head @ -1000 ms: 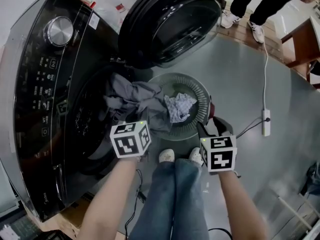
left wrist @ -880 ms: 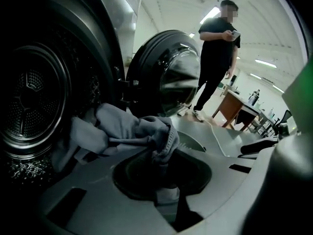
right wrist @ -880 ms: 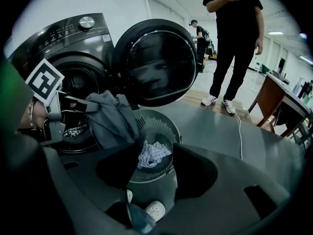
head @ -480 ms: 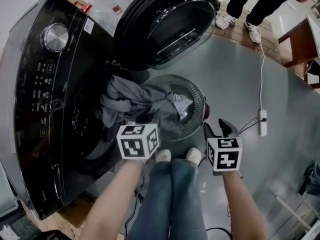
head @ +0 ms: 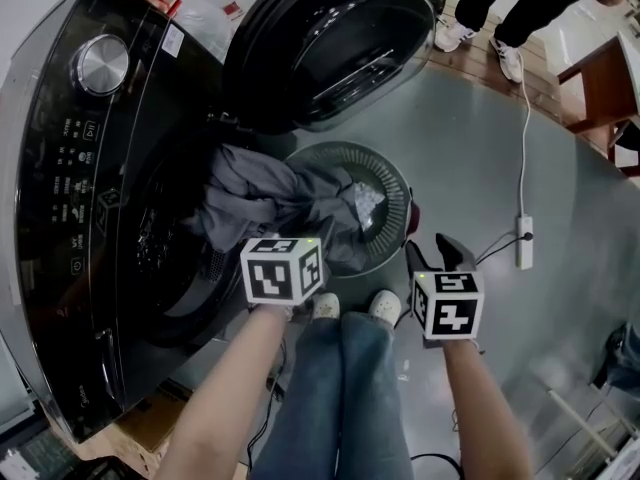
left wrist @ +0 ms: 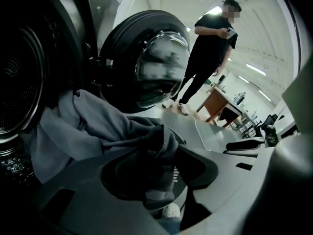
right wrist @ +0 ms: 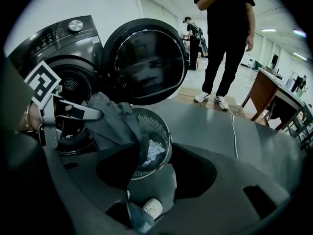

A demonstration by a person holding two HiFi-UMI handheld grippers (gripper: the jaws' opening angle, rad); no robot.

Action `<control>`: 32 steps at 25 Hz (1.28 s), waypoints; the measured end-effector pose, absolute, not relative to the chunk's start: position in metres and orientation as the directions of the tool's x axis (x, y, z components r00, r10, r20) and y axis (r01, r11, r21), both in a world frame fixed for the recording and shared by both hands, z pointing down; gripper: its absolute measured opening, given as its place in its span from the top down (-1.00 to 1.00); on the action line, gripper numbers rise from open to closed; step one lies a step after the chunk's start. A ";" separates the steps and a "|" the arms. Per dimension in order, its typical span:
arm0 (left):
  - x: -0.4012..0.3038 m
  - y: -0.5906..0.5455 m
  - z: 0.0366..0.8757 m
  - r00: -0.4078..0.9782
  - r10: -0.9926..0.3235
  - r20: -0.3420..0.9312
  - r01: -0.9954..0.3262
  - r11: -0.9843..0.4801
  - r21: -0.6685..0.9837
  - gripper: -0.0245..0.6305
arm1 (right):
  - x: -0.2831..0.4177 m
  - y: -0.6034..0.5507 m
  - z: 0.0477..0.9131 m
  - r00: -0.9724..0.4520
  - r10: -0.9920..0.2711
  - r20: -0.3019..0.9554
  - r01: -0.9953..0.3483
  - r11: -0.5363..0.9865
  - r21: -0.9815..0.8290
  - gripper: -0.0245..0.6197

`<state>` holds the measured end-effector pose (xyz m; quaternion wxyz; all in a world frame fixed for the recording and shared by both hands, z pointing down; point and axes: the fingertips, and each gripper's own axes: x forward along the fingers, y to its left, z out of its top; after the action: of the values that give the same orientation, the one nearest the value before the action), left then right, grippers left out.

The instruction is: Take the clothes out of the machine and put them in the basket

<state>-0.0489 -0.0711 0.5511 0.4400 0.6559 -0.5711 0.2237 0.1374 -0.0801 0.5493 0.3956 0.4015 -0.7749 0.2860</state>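
Note:
A grey garment (head: pixel 270 193) stretches from the black washing machine's (head: pixel 90 168) drum across to the round grey basket (head: pixel 395 183) on the floor. My left gripper (head: pixel 300 233) is at the garment's near edge. Its jaws have just been opening, and in the left gripper view the cloth (left wrist: pixel 88 126) still lies loosely between them (left wrist: pixel 166 165). A white patterned cloth (head: pixel 368 206) lies in the basket, half covered. To the basket's right, my right gripper (head: pixel 432 250) stands open and empty. In the right gripper view (right wrist: pixel 159 155) it looks onto the basket (right wrist: pixel 164 126) and the garment (right wrist: pixel 110 119).
The machine's round door (head: pixel 330 43) hangs open behind the basket. A person (head: pixel 520 8) stands at the far right beside a wooden desk (head: pixel 605 78). A power strip (head: pixel 522 243) with its cable lies on the grey floor. My own shoes (head: pixel 385 308) are just before the basket.
The left gripper has moved right toward the basket, dragging the grey garment further over it, so more of the white cloth is covered. The right gripper has hardly moved.

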 end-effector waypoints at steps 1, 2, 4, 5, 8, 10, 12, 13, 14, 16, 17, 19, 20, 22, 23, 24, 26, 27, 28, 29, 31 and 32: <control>-0.047 -0.072 0.552 0.253 -0.544 0.800 -0.944 0.042 0.327 0.18 | 0.137 -0.080 0.550 -0.365 -0.394 0.844 -0.846 0.518 -0.125 0.27; -0.045 -0.072 0.553 0.264 -0.538 0.801 -0.939 0.046 0.340 -0.05 | 0.136 -0.079 0.551 -0.365 -0.391 0.845 -0.844 0.521 -0.124 0.27; -0.042 -0.071 0.555 0.284 -0.525 0.803 -0.934 0.037 0.355 -0.09 | 0.136 -0.078 0.554 -0.364 -0.385 0.848 -0.842 0.525 -0.123 0.27; -0.042 -0.069 0.556 0.283 -0.516 0.808 -0.939 0.020 0.342 -0.11 | 0.135 -0.077 0.555 -0.364 -0.383 0.849 -0.841 0.526 -0.123 0.27; -0.050 -0.064 0.561 0.250 -0.499 0.830 -0.963 -0.042 0.264 -0.11 | 0.131 -0.076 0.560 -0.366 -0.377 0.851 -0.839 0.529 -0.126 0.27; -0.061 -0.061 0.564 0.220 -0.496 0.840 -0.974 -0.058 0.221 -0.11 | 0.127 -0.075 0.564 -0.369 -0.373 0.851 -0.836 0.533 -0.129 0.27; -0.074 -0.058 0.566 0.190 -0.493 0.849 -0.981 -0.057 0.186 -0.11 | 0.122 -0.074 0.568 -0.373 -0.369 0.852 -0.834 0.535 -0.134 0.27; -0.081 -0.056 0.567 0.171 -0.492 0.854 -0.985 -0.054 0.167 -0.11 | 0.119 -0.073 0.569 -0.375 -0.367 0.851 -0.834 0.534 -0.138 0.27; -0.089 -0.054 0.568 0.150 -0.490 0.859 -0.988 -0.052 0.143 -0.11 | 0.116 -0.073 0.570 -0.377 -0.365 0.851 -0.835 0.532 -0.141 0.27; -0.108 -0.052 0.569 0.096 -0.492 0.865 -0.995 -0.050 0.082 -0.11 | 0.109 -0.071 0.573 -0.380 -0.362 0.851 -0.834 0.531 -0.146 0.27; -0.118 -0.051 0.568 0.064 -0.497 0.865 -0.998 -0.049 0.046 -0.11 | 0.106 -0.071 0.574 -0.381 -0.360 0.852 -0.834 0.532 -0.148 0.27; -0.141 -0.050 0.564 -0.001 -0.508 0.862 -0.999 -0.039 -0.025 -0.14 | 0.099 -0.069 0.575 -0.380 -0.357 0.853 -0.832 0.536 -0.146 0.27; -0.153 -0.049 0.561 -0.034 -0.512 0.858 -0.998 -0.029 -0.056 -0.18 | 0.095 -0.068 0.575 -0.378 -0.358 0.854 -0.831 0.539 -0.142 0.27; -0.176 -0.046 0.555 -0.090 -0.515 0.853 -0.995 0.002 -0.104 -0.23 | 0.089 -0.066 0.575 -0.376 -0.358 0.855 -0.828 0.543 -0.136 0.27; -0.186 -0.044 0.553 -0.113 -0.510 0.853 -0.993 0.019 -0.120 -0.28 | 0.085 -0.065 0.575 -0.376 -0.356 0.855 -0.827 0.545 -0.137 0.27; -0.196 -0.040 0.552 -0.133 -0.504 0.854 -0.990 0.035 -0.133 -0.35 | 0.082 -0.063 0.574 -0.377 -0.354 0.856 -0.826 0.547 -0.138 0.27; -0.214 -0.034 0.552 -0.166 -0.489 0.856 -0.986 0.063 -0.155 -0.44 | 0.074 -0.061 0.573 -0.383 -0.350 0.855 -0.821 0.553 -0.142 0.27; -0.222 -0.032 0.553 -0.181 -0.483 0.857 -0.983 0.075 -0.165 -0.46 | 0.069 -0.061 0.571 -0.388 -0.348 0.853 -0.818 0.556 -0.145 0.27; -0.230 -0.031 0.555 -0.196 -0.476 0.857 -0.981 0.087 -0.176 -0.48 | 0.065 -0.060 0.570 -0.394 -0.347 0.851 -0.815 0.560 -0.148 0.27; -0.238 -0.030 0.557 -0.210 -0.470 0.857 -0.978 0.098 -0.186 -0.49 | 0.060 -0.060 0.569 -0.399 -0.346 0.849 -0.811 0.565 -0.151 0.27; -0.253 -0.029 0.565 -0.234 -0.455 0.859 -0.972 0.116 -0.203 -0.52 | 0.054 -0.058 0.571 -0.404 -0.341 0.849 -0.803 0.576 -0.150 0.27; -0.259 -0.028 0.571 -0.243 -0.443 0.863 -0.970 0.125 -0.209 -0.52 | 0.051 -0.057 0.573 -0.404 -0.337 0.850 -0.799 0.583 -0.148 0.27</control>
<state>-0.2592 -0.0277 0.5710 0.3246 0.5225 -0.6761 0.4056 0.0512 -0.0567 0.5735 0.4106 0.3596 -0.7893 0.2810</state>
